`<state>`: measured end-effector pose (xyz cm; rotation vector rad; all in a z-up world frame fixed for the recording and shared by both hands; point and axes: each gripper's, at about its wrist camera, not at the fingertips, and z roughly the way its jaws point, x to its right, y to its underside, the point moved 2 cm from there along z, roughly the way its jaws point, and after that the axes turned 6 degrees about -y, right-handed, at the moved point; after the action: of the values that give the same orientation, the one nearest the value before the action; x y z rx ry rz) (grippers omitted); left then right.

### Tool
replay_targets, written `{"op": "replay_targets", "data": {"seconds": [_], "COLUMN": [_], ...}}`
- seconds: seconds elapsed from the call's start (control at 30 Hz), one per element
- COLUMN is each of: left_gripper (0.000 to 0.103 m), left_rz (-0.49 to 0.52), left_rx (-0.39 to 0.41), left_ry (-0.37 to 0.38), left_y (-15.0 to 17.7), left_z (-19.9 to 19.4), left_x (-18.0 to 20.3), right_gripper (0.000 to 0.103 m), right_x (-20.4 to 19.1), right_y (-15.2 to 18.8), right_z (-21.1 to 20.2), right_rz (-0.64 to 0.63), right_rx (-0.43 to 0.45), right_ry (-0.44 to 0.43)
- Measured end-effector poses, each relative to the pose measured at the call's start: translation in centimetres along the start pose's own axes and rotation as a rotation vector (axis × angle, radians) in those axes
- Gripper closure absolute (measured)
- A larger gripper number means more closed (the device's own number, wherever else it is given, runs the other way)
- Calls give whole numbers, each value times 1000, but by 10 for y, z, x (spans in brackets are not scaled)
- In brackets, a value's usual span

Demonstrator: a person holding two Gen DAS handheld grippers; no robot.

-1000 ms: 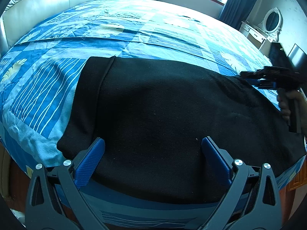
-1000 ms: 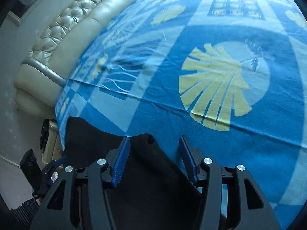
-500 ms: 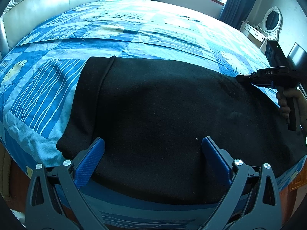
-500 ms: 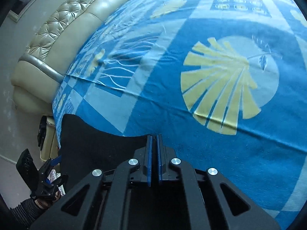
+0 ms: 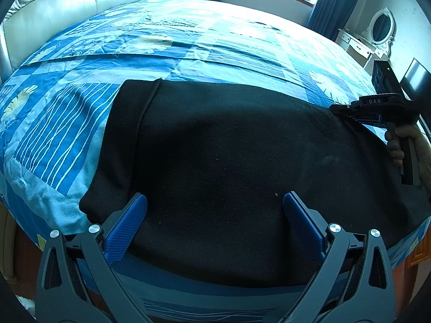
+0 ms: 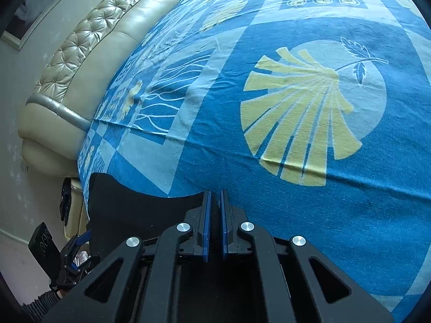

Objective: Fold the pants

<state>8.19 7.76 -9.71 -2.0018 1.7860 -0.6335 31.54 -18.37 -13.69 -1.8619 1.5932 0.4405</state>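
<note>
Black pants (image 5: 229,167) lie flat across the near edge of a bed with a blue patterned bedspread (image 5: 188,45). My left gripper (image 5: 215,204) is open, its blue pads (image 5: 126,223) resting over the pants' near edge. My right gripper (image 6: 214,202) is shut on the far edge of the pants (image 6: 140,210); it also shows in the left wrist view (image 5: 347,110) at the right, pinching the fabric. The waistband fold (image 5: 126,123) lies at the left.
A cream tufted headboard (image 5: 67,2) bounds the bed on the left; it also shows in the right wrist view (image 6: 89,43). A white dresser with an oval mirror (image 5: 377,35) stands at the far right. Windows with blue curtains (image 5: 334,0) are at the back.
My right gripper closed from open onto the pants' edge about half a second ago and stays shut. My left gripper has not moved.
</note>
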Motion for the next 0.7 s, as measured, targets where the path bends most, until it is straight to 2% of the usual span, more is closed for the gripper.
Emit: {"op": "replay_targets", "data": {"seconds": [0.1,0.2,0.23,0.3,0.37,0.4,0.43,0.57,0.7], "left_gripper": [2,2,2,2,2,2,2,2,2], "left_rz": [0,0,1,1,0,0,1,3,6], "left_rx": [0,0,0,0,-1,-1,0,-1,-1], "left_ry": [0,1,1,1,0,0,0,0,-2], "left_y": [0,0,0,0,0,1,0,0,1], "left_z": [0,0,0,0,0,0,0,1,1], "left_x": [0,0,0,0,0,0,0,0,1], "right_gripper": [95,95,91,90,80,68,62,50,45], "right_x": [3,14,21,32,38,42,44,60,84], "right_y": [-1,-3,-3,-1,4,11,17,55,106], "right_z": [-3,-18,-29,-53,-77,-97,-113,-182,-252], "right_rz": [20,65,99,149,180,194,201,234,274], "right_rx": [17,85,129,206,263,307,341,441,520], "right_ry": [-1,35,37,38,26,20,7,12,90]}}
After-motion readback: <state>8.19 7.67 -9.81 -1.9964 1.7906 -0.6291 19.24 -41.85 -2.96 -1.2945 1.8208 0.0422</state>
